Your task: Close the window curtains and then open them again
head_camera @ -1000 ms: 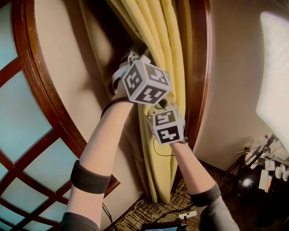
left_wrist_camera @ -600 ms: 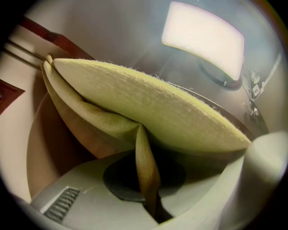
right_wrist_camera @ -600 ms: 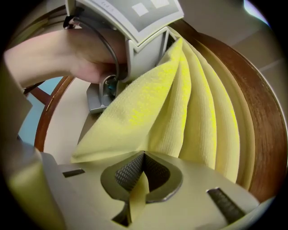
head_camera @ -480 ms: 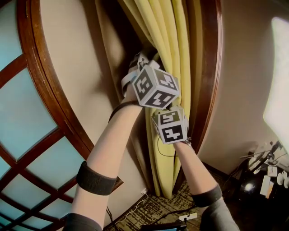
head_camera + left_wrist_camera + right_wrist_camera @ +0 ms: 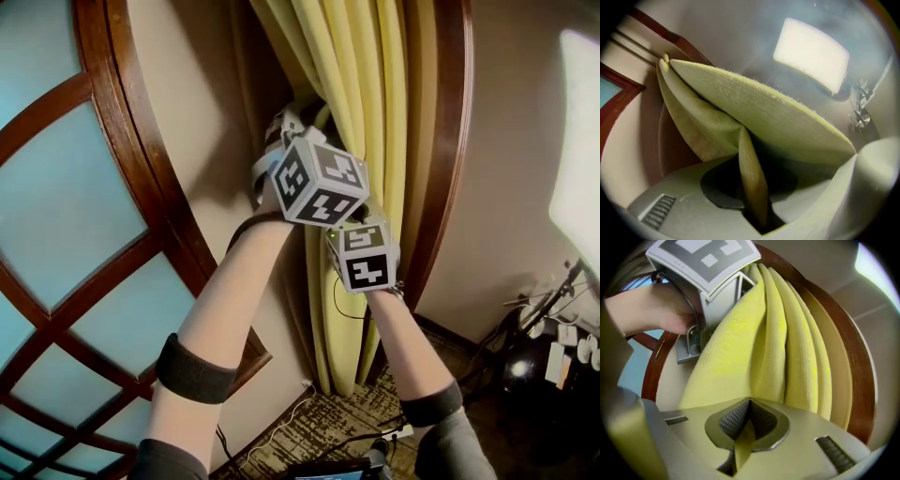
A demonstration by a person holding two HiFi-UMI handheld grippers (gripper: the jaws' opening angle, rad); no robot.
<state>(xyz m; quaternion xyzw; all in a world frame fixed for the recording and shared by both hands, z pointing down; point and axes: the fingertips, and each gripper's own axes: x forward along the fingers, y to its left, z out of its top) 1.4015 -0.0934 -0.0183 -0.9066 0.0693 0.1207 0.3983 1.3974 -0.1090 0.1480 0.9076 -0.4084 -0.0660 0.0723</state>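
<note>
Ribbed yellow fabric curtain (image 5: 361, 112) sits bunched at the right of the dark wooden window frame (image 5: 131, 141), so we're probably near done. Left gripper (image 5: 757, 206) has just been easing apart, with a fold loose between its jaws. Right gripper (image 5: 740, 446) is pinching a fold.

Reaching both forearms up, close together; just easing left gripper (image 5: 757, 187) jaws open around a fold of curtain (image 5: 361, 84), pinching it in right gripper (image 5: 746, 420).
</note>
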